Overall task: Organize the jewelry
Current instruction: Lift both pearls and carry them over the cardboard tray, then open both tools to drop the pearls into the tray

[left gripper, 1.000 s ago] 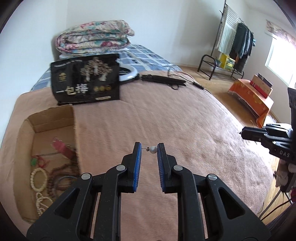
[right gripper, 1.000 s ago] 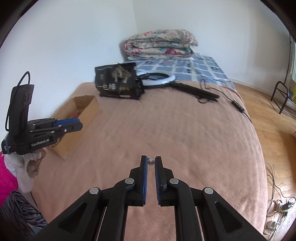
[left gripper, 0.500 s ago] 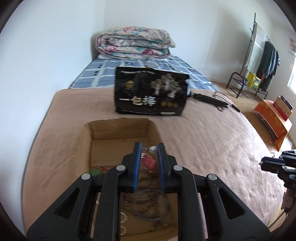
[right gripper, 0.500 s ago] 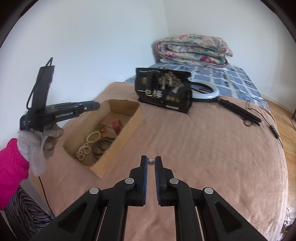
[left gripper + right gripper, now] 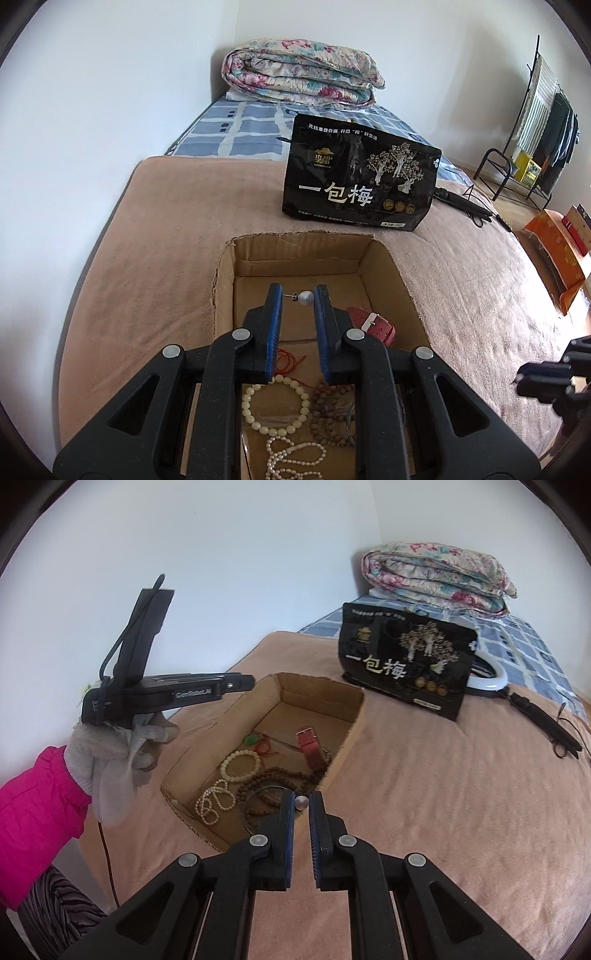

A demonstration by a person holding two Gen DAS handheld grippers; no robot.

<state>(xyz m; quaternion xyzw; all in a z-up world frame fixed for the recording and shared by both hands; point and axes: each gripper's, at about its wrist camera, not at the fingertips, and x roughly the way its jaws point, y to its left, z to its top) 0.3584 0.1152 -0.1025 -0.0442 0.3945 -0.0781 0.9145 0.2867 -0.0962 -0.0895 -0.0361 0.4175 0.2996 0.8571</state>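
Observation:
My left gripper (image 5: 297,295) is shut on a pearl stud earring (image 5: 306,297), pearl against the right pad, post against the left. It hangs over an open cardboard box (image 5: 295,254) holding a white bead bracelet (image 5: 275,404), brown beads (image 5: 332,413), a pearl strand (image 5: 291,458) and a red watch strap (image 5: 373,325). My right gripper (image 5: 301,801) is shut on a second pearl earring (image 5: 301,802), just over the near corner of the box (image 5: 354,716). The right wrist view shows the left gripper (image 5: 245,682) from the side above the box, held by a gloved hand (image 5: 122,749).
The box sits on a pink blanket (image 5: 155,258) covering a bed. A black snack bag (image 5: 360,184) stands just behind it, with a folded floral quilt (image 5: 303,74) farther back. A ring light (image 5: 491,675) and its tripod lie to the right. A clothes rack (image 5: 535,129) stands by the far wall.
Both grippers have swung left from over the bare blanket to the box. The left now hangs above its inside and the right at its near corner. Each still holds its earring.

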